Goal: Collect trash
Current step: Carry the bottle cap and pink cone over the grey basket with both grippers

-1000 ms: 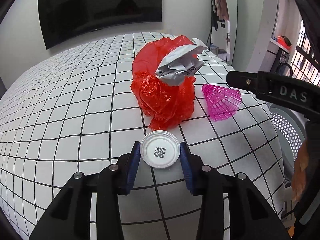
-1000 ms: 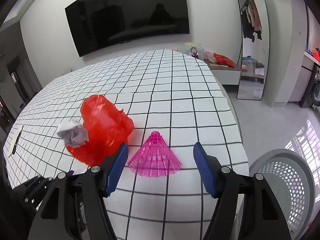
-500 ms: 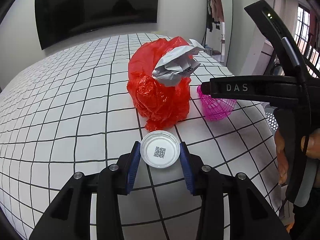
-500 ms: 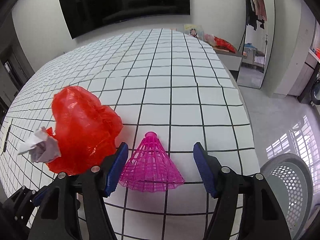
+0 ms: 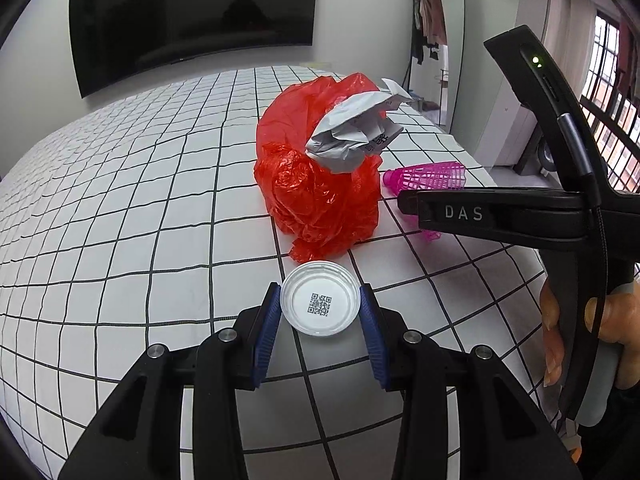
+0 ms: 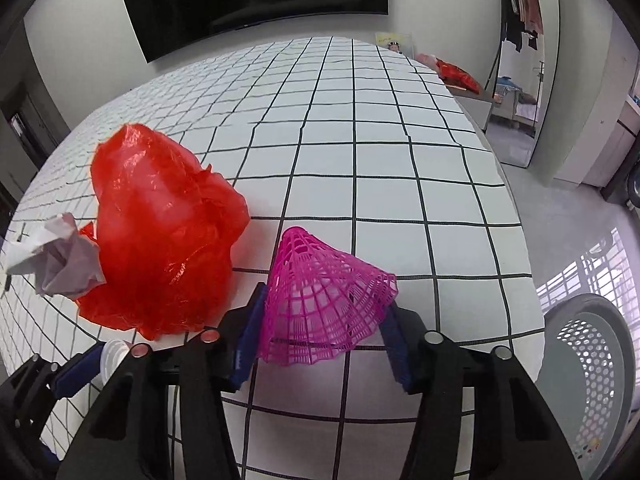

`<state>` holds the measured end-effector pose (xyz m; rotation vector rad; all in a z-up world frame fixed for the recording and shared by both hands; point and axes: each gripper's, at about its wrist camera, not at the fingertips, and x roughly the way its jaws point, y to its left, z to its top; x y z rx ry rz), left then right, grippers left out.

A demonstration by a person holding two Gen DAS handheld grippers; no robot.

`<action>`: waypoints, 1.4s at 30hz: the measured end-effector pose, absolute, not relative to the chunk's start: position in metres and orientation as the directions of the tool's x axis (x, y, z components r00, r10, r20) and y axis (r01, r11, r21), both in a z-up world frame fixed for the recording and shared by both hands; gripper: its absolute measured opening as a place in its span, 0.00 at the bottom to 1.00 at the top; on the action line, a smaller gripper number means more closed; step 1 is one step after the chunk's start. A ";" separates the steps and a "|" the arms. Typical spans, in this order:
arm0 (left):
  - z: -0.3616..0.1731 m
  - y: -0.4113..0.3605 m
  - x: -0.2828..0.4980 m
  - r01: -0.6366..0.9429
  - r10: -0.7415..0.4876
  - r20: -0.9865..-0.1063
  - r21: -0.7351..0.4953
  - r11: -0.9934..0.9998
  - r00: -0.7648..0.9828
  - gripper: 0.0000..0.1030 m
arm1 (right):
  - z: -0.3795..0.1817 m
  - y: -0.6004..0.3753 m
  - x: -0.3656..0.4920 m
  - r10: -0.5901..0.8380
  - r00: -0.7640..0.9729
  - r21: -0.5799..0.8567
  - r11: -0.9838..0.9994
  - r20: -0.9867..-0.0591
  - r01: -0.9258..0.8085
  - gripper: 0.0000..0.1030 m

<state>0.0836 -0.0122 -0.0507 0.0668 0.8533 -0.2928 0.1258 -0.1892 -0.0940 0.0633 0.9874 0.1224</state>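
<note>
Left gripper [image 5: 320,312] pinches the white lid [image 5: 320,305] at lower centre, rim mostly showing. Right gripper [image 6: 320,328] clamps the pink mesh cone [image 6: 324,300], narrow end pointing up-left; its base probably hides the blue pads. Red bag [image 6: 164,232] left, paper wad [image 6: 60,260] half hidden.

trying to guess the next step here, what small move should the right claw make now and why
Probably lift and swing right, toward the basket. The right claw looks closed on the pink shuttlecock, whose skirt fills the space between both blue pads, and the perforated basket stands on the floor just past the table edge. The left claw already grips the white lid.
</note>
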 end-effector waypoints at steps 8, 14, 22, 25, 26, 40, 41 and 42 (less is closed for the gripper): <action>-0.051 -0.013 0.084 0.281 -0.228 -0.751 -0.059 0.958 0.620 0.38 | -0.090 -0.194 0.106 0.155 0.576 0.153 0.987 -0.803 -0.053 0.40; -0.050 -0.012 0.084 0.280 -0.227 -0.752 -0.059 0.958 0.619 0.38 | -0.086 -0.200 0.084 0.154 0.595 0.176 0.984 -0.789 -0.020 0.39; -0.048 -0.015 0.082 0.289 -0.233 -0.754 -0.060 0.955 0.614 0.38 | -0.079 -0.220 0.045 0.120 0.627 0.193 0.980 -0.770 0.049 0.39; -0.044 -0.020 0.079 0.299 -0.238 -0.750 -0.057 0.952 0.617 0.38 | -0.077 -0.230 0.030 0.109 0.637 0.202 0.977 -0.763 0.075 0.39; -0.041 -0.023 0.078 0.306 -0.242 -0.747 -0.055 0.951 0.619 0.38 | -0.076 -0.233 0.024 0.104 0.641 0.204 0.975 -0.761 0.084 0.39; -0.023 -0.100 0.051 0.441 -0.310 -0.734 -0.016 0.898 0.604 0.38 | -0.069 -0.304 -0.043 0.038 0.688 0.244 0.948 -0.725 0.205 0.39; -0.023 -0.106 0.048 0.451 -0.315 -0.735 -0.014 0.893 0.601 0.38 | -0.070 -0.311 -0.047 0.031 0.690 0.245 0.946 -0.724 0.214 0.39; -0.022 -0.114 0.047 0.463 -0.321 -0.735 -0.011 0.886 0.597 0.38 | -0.070 -0.317 -0.052 0.020 0.690 0.242 0.943 -0.723 0.226 0.39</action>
